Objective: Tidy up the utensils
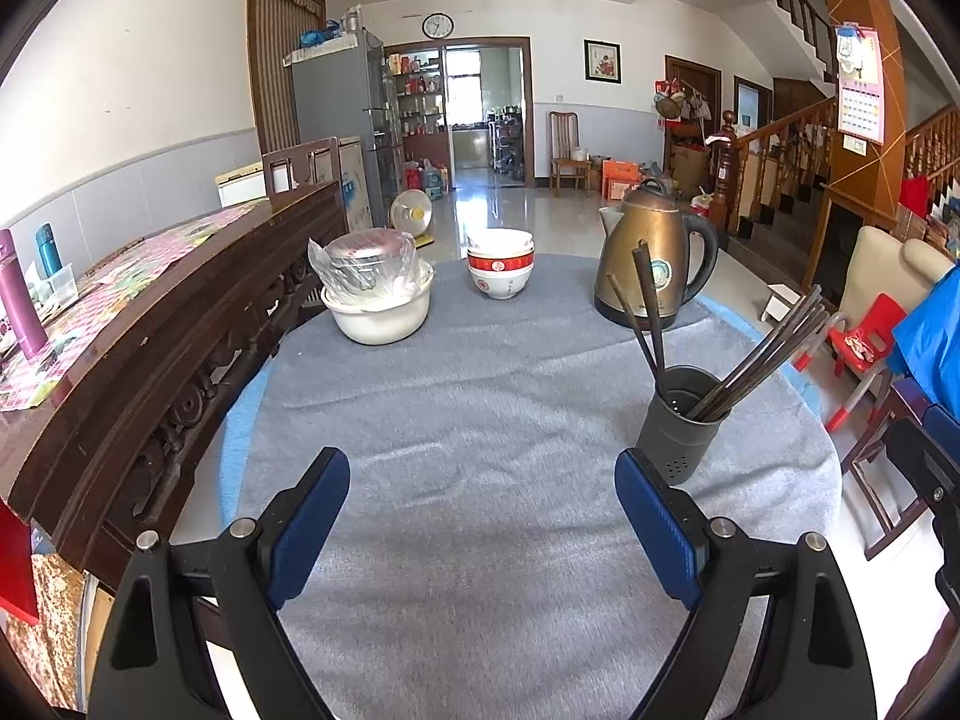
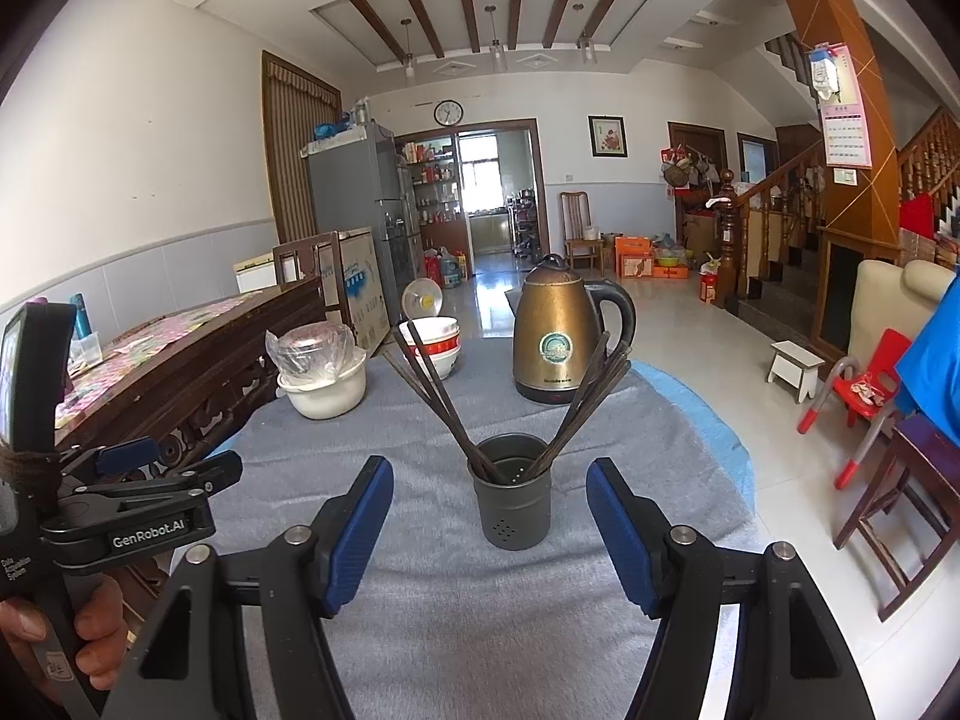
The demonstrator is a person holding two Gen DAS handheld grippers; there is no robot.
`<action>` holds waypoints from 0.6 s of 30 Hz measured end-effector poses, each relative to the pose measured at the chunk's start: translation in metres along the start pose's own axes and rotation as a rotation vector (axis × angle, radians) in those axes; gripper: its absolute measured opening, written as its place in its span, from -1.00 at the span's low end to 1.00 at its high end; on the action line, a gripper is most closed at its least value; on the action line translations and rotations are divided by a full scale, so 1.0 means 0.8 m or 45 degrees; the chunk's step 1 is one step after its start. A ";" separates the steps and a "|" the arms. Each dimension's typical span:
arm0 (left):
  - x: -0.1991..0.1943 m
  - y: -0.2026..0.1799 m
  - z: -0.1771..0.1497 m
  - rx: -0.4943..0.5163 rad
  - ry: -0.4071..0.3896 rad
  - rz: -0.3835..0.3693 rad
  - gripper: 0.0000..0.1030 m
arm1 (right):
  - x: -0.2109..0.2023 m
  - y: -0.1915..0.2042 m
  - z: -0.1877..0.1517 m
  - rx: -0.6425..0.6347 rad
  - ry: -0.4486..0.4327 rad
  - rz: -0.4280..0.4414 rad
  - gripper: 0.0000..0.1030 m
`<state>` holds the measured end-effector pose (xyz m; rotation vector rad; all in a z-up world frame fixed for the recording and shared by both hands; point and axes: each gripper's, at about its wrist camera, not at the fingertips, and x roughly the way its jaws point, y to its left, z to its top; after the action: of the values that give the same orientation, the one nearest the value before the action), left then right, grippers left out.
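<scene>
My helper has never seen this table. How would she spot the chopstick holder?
On the round table's grey cloth, look in front of the bronze kettle. The chopstick holder is the dark grey perforated cup; unlike the white bowls, it holds dark chopsticks.

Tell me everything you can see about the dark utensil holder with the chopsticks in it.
The utensil holder is a dark grey cylinder, metal by its look, with small drain holes low on its side and a perforated insert inside. It stands upright on the grey table cloth, nearer than the kettle. Dark chopsticks lean against its rim in two fans, one to the left and one to the right. The right hand-held gripper is open just in front of it, not touching; the left hand-held gripper is also open, apart from it.
</scene>
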<state>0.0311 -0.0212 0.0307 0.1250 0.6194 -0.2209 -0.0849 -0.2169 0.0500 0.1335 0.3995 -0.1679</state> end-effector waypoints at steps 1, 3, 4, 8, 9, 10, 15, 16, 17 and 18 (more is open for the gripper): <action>-0.002 0.000 0.000 0.001 -0.003 0.003 0.75 | -0.002 -0.001 0.000 0.001 -0.003 -0.001 0.37; -0.009 -0.001 -0.001 0.006 -0.013 0.005 0.75 | -0.007 -0.003 0.001 0.005 -0.009 -0.001 0.37; -0.012 -0.002 -0.001 0.009 -0.018 0.009 0.75 | -0.009 -0.003 0.001 0.007 -0.013 0.000 0.37; -0.023 -0.004 -0.002 0.014 -0.034 0.016 0.75 | -0.017 -0.006 0.003 0.014 -0.032 0.001 0.37; -0.026 -0.005 -0.002 0.014 -0.038 0.020 0.75 | -0.020 -0.006 0.003 0.016 -0.037 0.003 0.37; -0.027 -0.005 -0.001 0.013 -0.040 0.020 0.75 | -0.022 -0.007 0.003 0.016 -0.041 0.005 0.37; -0.041 -0.007 -0.002 0.015 -0.061 0.036 0.75 | -0.033 -0.011 0.004 0.037 -0.065 0.010 0.37; -0.043 -0.008 -0.002 0.017 -0.065 0.038 0.75 | -0.035 -0.013 0.004 0.041 -0.069 0.005 0.37; -0.047 -0.009 -0.002 0.019 -0.072 0.038 0.76 | -0.038 -0.015 0.005 0.045 -0.072 -0.005 0.37; -0.050 -0.010 -0.002 0.023 -0.079 0.037 0.76 | -0.040 -0.016 0.005 0.049 -0.074 -0.021 0.37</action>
<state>-0.0037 -0.0217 0.0527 0.1443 0.5536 -0.2019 -0.1151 -0.2260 0.0656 0.1626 0.3395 -0.1952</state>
